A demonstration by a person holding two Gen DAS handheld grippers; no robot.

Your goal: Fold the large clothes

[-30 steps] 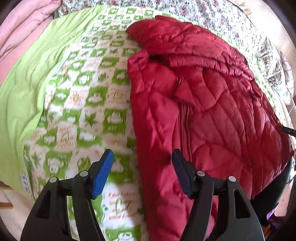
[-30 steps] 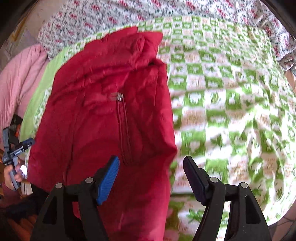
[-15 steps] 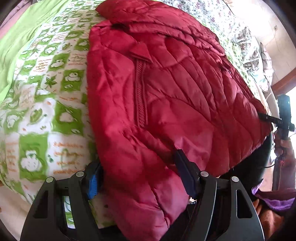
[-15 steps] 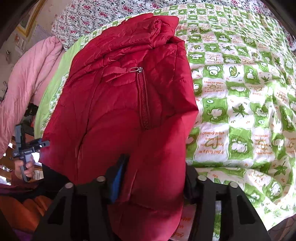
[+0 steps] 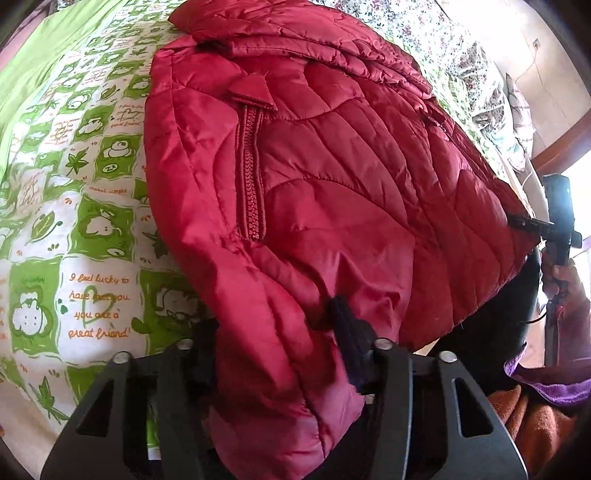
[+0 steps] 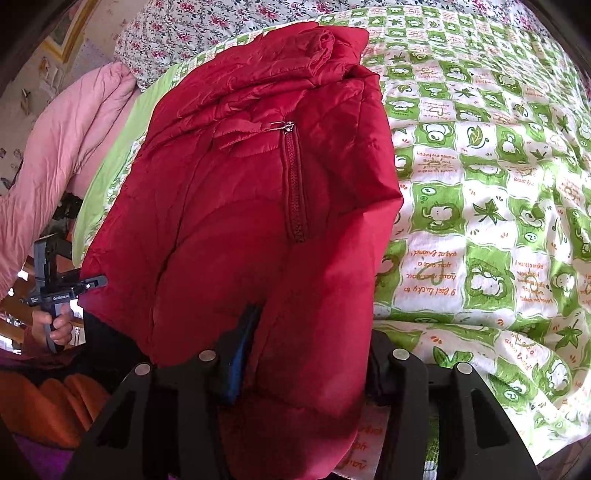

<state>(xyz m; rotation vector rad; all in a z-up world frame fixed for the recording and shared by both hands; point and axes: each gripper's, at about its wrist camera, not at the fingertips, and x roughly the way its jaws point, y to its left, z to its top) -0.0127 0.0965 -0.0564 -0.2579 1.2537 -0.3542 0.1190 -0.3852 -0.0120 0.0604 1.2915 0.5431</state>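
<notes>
A red quilted puffer jacket (image 5: 332, 177) lies on a bed with a green and white checked sheet (image 5: 85, 206). Its pocket zip faces up. My left gripper (image 5: 280, 339) is shut on the jacket's near left corner, with thick fabric bunched between the jaws. In the right wrist view the same jacket (image 6: 240, 221) fills the left half, and my right gripper (image 6: 306, 350) is shut on its near right corner. Each gripper shows at the far hem corner in the other's view: the right one (image 5: 532, 225) and the left one (image 6: 88, 284).
A pink quilt (image 6: 62, 155) lies at the bed's left side. A floral sheet (image 6: 221, 22) covers the far end. The checked sheet (image 6: 498, 221) stretches to the right of the jacket. The person's orange and purple clothing (image 5: 546, 402) is at the near edge.
Both grippers moved forward onto the jacket's near hem and closed on it. One second ago both were open and clear of the fabric.
</notes>
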